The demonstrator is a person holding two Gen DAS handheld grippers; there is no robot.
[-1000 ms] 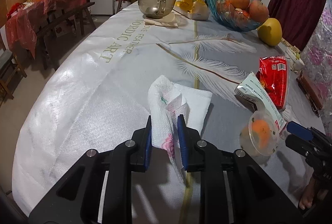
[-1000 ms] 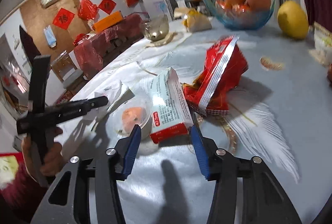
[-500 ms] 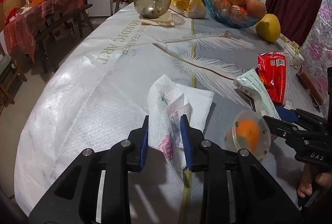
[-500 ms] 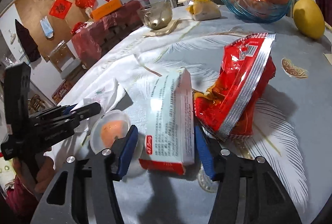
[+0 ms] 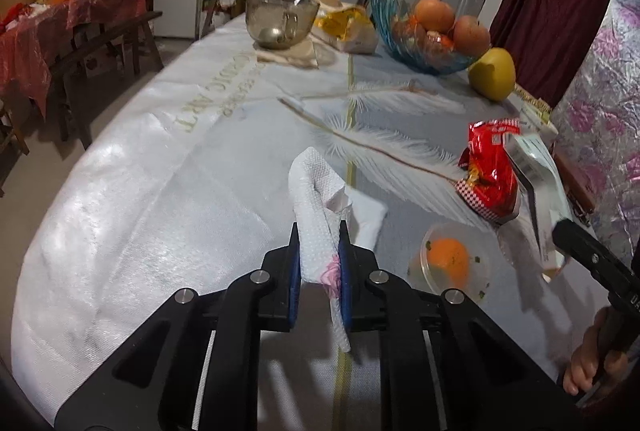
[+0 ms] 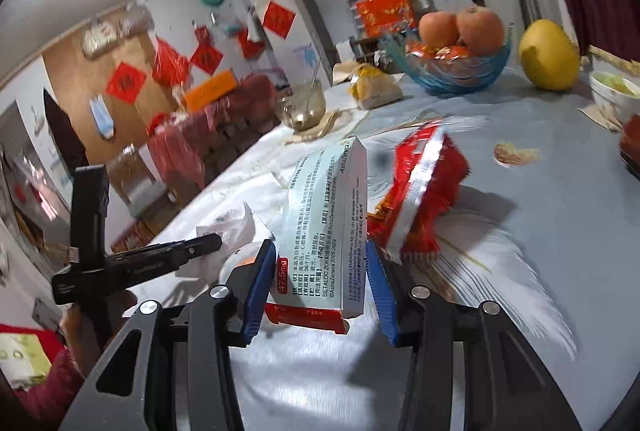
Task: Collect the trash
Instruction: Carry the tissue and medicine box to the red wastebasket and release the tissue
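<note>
Left wrist view, left to right: white tablecloth (image 5: pixel 132 215) with gold lettering, glass mug (image 5: pixel 280 17) with a spoon at the far end, blue fruit bowl (image 5: pixel 424 47) and a yellow fruit (image 5: pixel 492 73) beyond it. Centre foreground: left gripper (image 5: pixel 318 267) clamped tight on a crumpled paper towel (image 5: pixel 316 203), blue pads pressing it from both sides, one end of the towel trailing below the jaws, the rest standing up above them. Right of it on the cloth: clear plastic lid (image 5: pixel 454 261) with orange residue, then a red snack bag (image 5: pixel 490 171). Far right: the other tool with a medicine box (image 5: pixel 538 167) tilted up off the table. Right wrist view, left to right: a hand (image 6: pixel 80 315) holding the left tool, towel bunched at its tip; right gripper (image 6: pixel 320 279) with jaws closing on the medicine box, both blue pads against its sides, box tilted with its far end raised; snack bag just beside and behind the box; fruit bowl and yellow fruit at the back right.
</note>
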